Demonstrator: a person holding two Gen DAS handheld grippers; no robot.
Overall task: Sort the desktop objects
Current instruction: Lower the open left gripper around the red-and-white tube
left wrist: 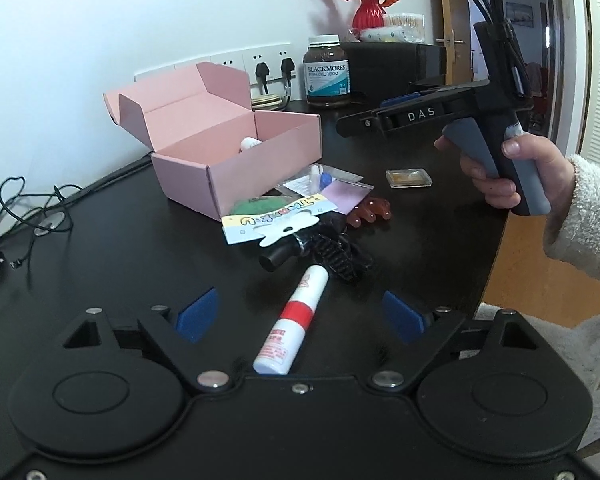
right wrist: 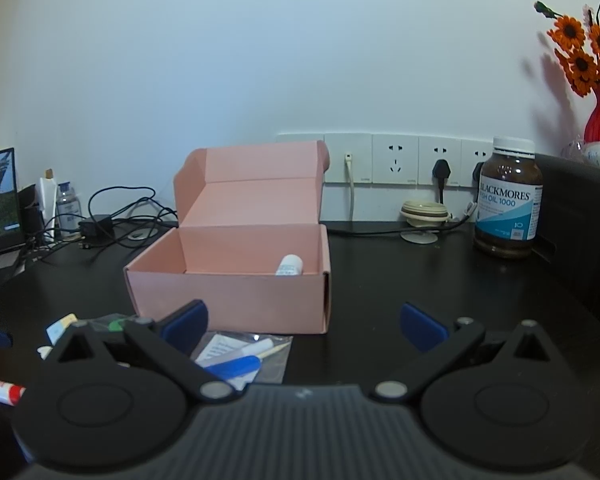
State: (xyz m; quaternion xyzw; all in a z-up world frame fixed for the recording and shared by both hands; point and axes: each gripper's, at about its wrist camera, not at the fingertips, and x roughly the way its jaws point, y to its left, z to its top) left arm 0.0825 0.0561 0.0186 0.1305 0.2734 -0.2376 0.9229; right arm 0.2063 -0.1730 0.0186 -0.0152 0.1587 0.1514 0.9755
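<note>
White-and-red tube (left wrist: 290, 322) lies on the table (left wrist: 140, 248) between your left tongs (left wrist: 300, 314), pads wide, not touching: lined up for pickup. Right tongs (right wrist: 304, 326) released, empty, aimed at pink box (right wrist: 236, 296) ahead, likely the drop spot.
</note>
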